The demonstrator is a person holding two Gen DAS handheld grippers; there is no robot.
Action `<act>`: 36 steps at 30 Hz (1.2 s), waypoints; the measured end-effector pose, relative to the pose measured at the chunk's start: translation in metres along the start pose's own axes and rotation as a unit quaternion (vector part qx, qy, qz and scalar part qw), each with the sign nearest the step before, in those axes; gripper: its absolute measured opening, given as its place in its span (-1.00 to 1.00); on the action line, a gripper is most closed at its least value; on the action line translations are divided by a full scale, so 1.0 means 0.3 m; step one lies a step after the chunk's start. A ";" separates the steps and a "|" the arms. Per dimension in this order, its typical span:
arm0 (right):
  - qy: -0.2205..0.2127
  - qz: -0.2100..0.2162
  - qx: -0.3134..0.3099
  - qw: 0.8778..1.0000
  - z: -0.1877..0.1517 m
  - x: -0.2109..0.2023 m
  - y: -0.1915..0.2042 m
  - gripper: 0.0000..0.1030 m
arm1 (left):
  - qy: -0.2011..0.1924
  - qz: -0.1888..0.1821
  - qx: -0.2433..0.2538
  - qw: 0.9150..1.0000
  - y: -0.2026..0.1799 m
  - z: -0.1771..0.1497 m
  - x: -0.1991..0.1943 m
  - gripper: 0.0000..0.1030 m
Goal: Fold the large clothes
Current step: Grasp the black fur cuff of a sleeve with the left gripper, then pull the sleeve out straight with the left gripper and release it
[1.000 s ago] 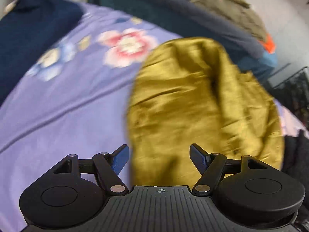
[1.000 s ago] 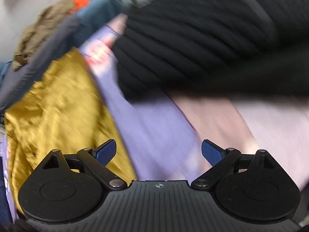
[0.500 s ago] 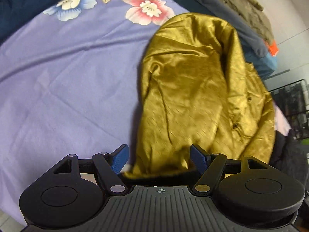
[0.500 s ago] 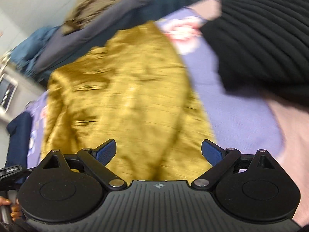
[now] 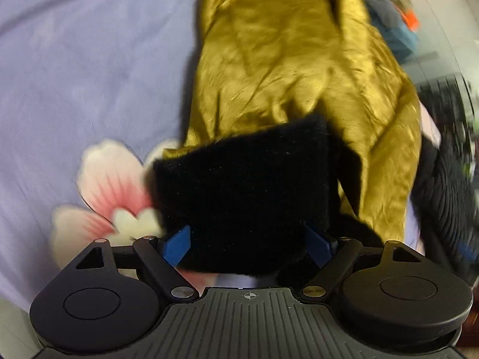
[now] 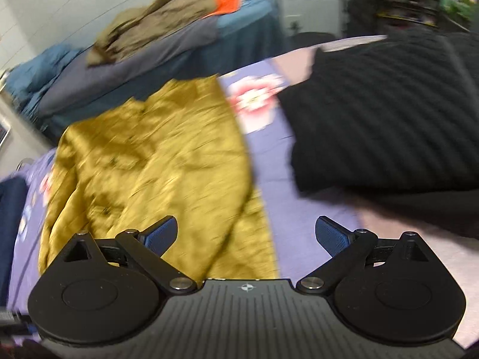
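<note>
Mustard garment running near-to-far ahead of left gripper, black cuff between its spread fingers. Right gripper also spread, holding nothing, garment to its left.

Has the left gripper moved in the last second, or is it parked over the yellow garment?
Yes. Against the purple floral sheet, the left gripper has advanced to the near end of the yellow garment; its black cuff now sits between the open fingers.

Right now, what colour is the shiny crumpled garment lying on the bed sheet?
Mustard yellow, seen best in the left wrist view: the shiny crumpled garment.
</note>
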State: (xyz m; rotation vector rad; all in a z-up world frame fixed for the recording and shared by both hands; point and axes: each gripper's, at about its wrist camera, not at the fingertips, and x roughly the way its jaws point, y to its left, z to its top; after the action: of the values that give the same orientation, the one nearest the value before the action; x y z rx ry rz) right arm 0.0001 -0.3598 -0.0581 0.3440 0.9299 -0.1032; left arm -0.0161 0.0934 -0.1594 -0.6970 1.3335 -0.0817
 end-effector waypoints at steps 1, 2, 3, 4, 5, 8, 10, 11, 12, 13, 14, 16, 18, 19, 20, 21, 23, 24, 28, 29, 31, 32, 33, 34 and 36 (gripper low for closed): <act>-0.002 -0.004 0.011 1.000 0.006 -0.008 -0.026 0.92 | -0.012 -0.005 -0.021 1.000 0.015 -0.002 0.014 1.00; -0.001 -0.009 0.021 1.000 0.007 -0.013 -0.048 0.92 | -0.023 -0.005 -0.034 0.999 0.025 0.000 0.024 1.00; 0.000 -0.012 0.029 1.000 0.003 -0.013 -0.063 0.92 | -0.032 -0.007 -0.034 0.999 0.024 0.006 0.028 1.00; 0.001 -0.014 0.035 0.999 -0.005 -0.015 -0.073 0.92 | -0.037 -0.005 -0.018 0.999 0.011 0.011 0.027 1.00; 0.004 -0.013 0.040 0.999 -0.015 -0.015 -0.081 0.92 | -0.043 0.003 0.011 0.999 -0.010 0.013 0.018 1.00; 0.019 -0.009 0.041 0.999 -0.058 -0.006 -0.076 0.92 | -0.063 0.041 0.106 0.991 -0.084 0.006 -0.020 0.38; 0.024 -0.009 0.029 0.999 -0.086 -0.003 -0.058 0.92 | -0.080 0.049 0.123 0.988 -0.102 0.012 -0.059 0.15; 0.027 -0.010 0.023 0.999 -0.097 0.000 -0.048 0.92 | -0.091 0.063 0.129 0.985 -0.108 0.018 -0.085 0.07; 0.031 -0.009 0.019 0.999 -0.106 0.003 -0.040 0.92 | -0.105 0.078 0.134 0.982 -0.109 0.026 -0.113 0.03; 0.037 -0.005 0.018 0.999 -0.114 0.008 -0.036 0.92 | -0.124 0.089 0.131 0.979 -0.101 0.041 -0.154 0.02; 0.043 0.002 0.018 0.999 -0.121 0.012 -0.032 0.91 | -0.146 0.102 0.125 0.976 -0.086 0.057 -0.201 0.00; 0.055 0.016 0.015 0.998 -0.132 0.018 -0.022 0.90 | -0.208 0.148 0.113 0.960 -0.049 0.117 -0.315 0.00; 0.064 0.028 0.011 0.997 -0.142 0.021 -0.011 0.90 | -0.282 0.197 0.101 0.934 0.003 0.191 -0.450 0.00; 0.068 0.035 0.009 0.997 -0.147 0.024 -0.004 0.89 | -0.312 0.217 0.092 0.920 0.027 0.233 -0.510 0.00; 0.071 0.040 0.006 0.997 -0.149 0.026 0.003 0.89 | -0.336 0.238 0.080 0.908 0.056 0.279 -0.569 0.01; 0.072 0.044 0.005 0.996 -0.151 0.029 0.011 0.89 | -0.354 0.255 0.066 0.897 0.076 0.322 -0.612 0.03; 0.077 0.051 0.005 0.996 -0.155 0.037 0.026 0.89 | -0.371 0.263 0.036 0.890 0.115 0.386 -0.668 0.17; 0.081 0.057 0.007 0.995 -0.155 0.043 0.031 0.89 | -0.368 0.260 0.030 0.892 0.126 0.410 -0.672 0.38; 0.094 0.079 0.013 0.992 -0.169 0.066 0.071 0.89 | -0.333 0.257 0.021 0.907 0.131 0.438 -0.602 1.00; 0.094 0.082 0.008 0.992 -0.172 0.067 0.087 0.89 | -0.324 0.249 0.015 0.913 0.128 0.422 -0.571 1.00; 0.094 0.088 -0.013 0.992 -0.178 0.067 0.124 0.89 | -0.293 0.218 0.013 0.931 0.141 0.390 -0.519 1.00; 0.093 0.091 -0.029 0.991 -0.182 0.066 0.147 0.89 | -0.274 0.206 0.012 0.940 0.135 0.382 -0.480 1.00; 0.093 0.093 -0.044 0.990 -0.186 0.065 0.164 0.89 | -0.255 0.193 0.014 0.947 0.126 0.362 -0.443 1.00; 0.094 0.095 -0.057 0.989 -0.191 0.064 0.183 0.89 | -0.241 0.183 0.017 0.953 0.114 0.340 -0.409 1.00; 0.102 0.098 -0.076 0.987 -0.205 0.075 0.211 0.89 | -0.215 0.163 0.024 0.963 0.087 0.296 -0.356 1.00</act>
State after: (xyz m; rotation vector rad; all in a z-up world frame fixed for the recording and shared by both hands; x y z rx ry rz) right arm -0.0188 -0.2783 -0.0941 0.3055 1.0939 0.1859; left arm 0.0276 0.1978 -0.0749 -0.4135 1.0066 0.2887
